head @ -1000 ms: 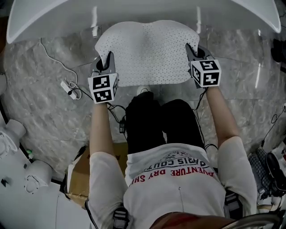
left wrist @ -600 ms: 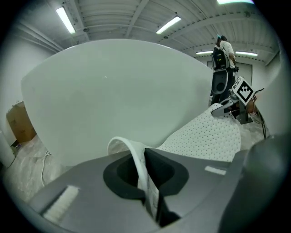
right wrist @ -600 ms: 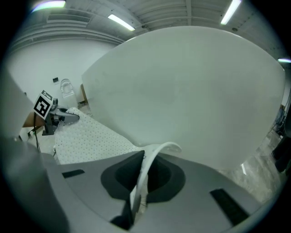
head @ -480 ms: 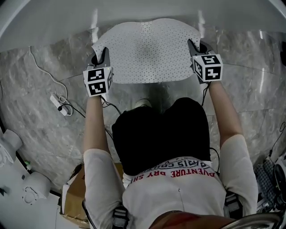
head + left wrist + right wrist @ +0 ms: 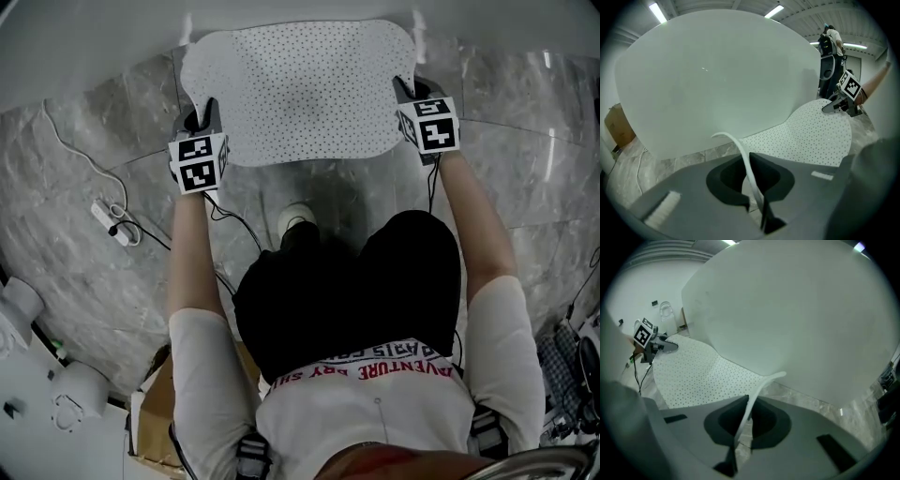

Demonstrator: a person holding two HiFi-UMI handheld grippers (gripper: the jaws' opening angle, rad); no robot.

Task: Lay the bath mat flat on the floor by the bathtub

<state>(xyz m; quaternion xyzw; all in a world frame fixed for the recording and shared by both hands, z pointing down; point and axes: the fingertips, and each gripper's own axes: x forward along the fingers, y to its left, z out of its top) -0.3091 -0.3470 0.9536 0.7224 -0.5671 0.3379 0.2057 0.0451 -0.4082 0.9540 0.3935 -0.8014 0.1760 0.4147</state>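
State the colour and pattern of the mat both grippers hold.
The flexible bath mat is white with small dark dots all over, clearest in the head view.

The bathtub (image 5: 94,33) wall blocked the far side, with the bath mat (image 5: 300,89) reaching right up to it. A corded power strip (image 5: 111,223) lay on the marble floor (image 5: 525,141) to the mat's left, while the floor to its right stood open.

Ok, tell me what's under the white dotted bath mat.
Grey marble floor tiles show around the white dotted bath mat, by the white bathtub. Whatever lies directly beneath is covered.
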